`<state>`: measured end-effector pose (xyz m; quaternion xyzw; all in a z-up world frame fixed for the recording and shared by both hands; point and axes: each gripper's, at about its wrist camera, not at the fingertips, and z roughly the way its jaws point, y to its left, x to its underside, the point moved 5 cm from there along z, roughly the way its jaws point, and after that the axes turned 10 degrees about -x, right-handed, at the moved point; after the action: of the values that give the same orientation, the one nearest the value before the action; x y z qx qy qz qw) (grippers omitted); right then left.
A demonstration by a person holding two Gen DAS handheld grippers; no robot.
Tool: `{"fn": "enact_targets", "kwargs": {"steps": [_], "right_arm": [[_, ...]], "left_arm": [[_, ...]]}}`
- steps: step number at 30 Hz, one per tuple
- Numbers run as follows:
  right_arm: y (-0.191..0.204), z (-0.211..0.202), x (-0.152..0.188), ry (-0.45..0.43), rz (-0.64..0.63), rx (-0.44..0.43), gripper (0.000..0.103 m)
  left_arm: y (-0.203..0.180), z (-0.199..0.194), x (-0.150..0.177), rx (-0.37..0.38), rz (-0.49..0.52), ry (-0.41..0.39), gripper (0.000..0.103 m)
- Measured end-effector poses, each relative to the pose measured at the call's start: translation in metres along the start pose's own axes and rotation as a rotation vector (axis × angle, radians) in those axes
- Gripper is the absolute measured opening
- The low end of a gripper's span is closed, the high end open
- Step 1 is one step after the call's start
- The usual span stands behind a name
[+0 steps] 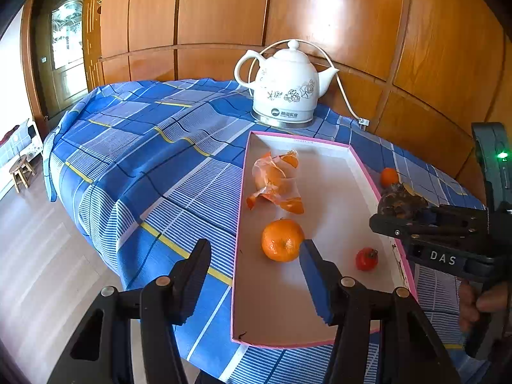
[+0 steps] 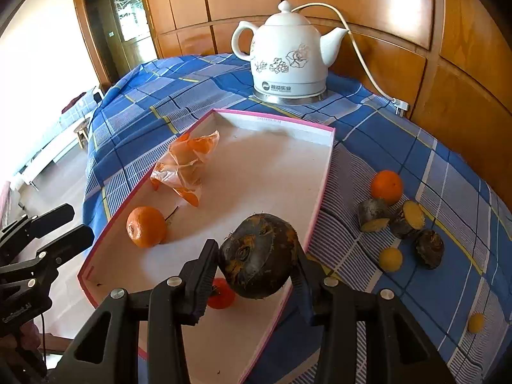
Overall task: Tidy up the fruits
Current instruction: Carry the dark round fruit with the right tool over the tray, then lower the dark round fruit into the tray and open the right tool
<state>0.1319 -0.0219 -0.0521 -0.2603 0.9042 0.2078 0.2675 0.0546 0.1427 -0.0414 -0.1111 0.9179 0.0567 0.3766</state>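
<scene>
A shallow white tray with a pink rim [image 1: 242, 172] [image 2: 321, 198] lies on the blue checked cloth. In it are a mandarin [image 1: 281, 240] [image 2: 145, 227], a small red fruit [image 1: 366, 258] [image 2: 220, 294] and a crumpled orange wrapper [image 1: 275, 182] [image 2: 185, 163]. My right gripper [image 2: 256, 262] [image 1: 395, 212] is shut on a dark brown round fruit [image 2: 259, 256] [image 1: 400, 203], held over the tray's right rim. My left gripper [image 1: 254, 249] [image 2: 72, 224] stands open over the tray's left rim, its right finger beside the mandarin, gripping nothing.
On the cloth right of the tray lie another mandarin [image 2: 386, 187], several dark cut pieces with yellow flesh [image 2: 372, 216] and small yellow fruits [image 2: 390, 259]. A white kettle [image 1: 284, 86] [image 2: 288, 54] with its cord stands behind the tray against wooden panels.
</scene>
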Motion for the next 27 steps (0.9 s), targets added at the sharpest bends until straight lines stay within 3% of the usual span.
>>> {"fn": "enact_targets", "kwargs": {"steps": [13, 20, 27], "right_arm": [[0.005, 0.003, -0.023, -0.030, -0.020, 0.007, 0.045], [-0.011, 0.040, -0.020, 0.047, 0.043, 0.005, 0.046], [-0.016, 0.032, -0.016, 0.033, 0.062, -0.017, 0.046]], "left_arm": [[-0.001, 0.001, 0.003, 0.000, -0.006, 0.003, 0.059], [-0.001, 0.006, 0.005, -0.001, -0.009, 0.018, 0.059], [0.002, 0.006, 0.004, -0.005, -0.016, 0.012, 0.059]]}}
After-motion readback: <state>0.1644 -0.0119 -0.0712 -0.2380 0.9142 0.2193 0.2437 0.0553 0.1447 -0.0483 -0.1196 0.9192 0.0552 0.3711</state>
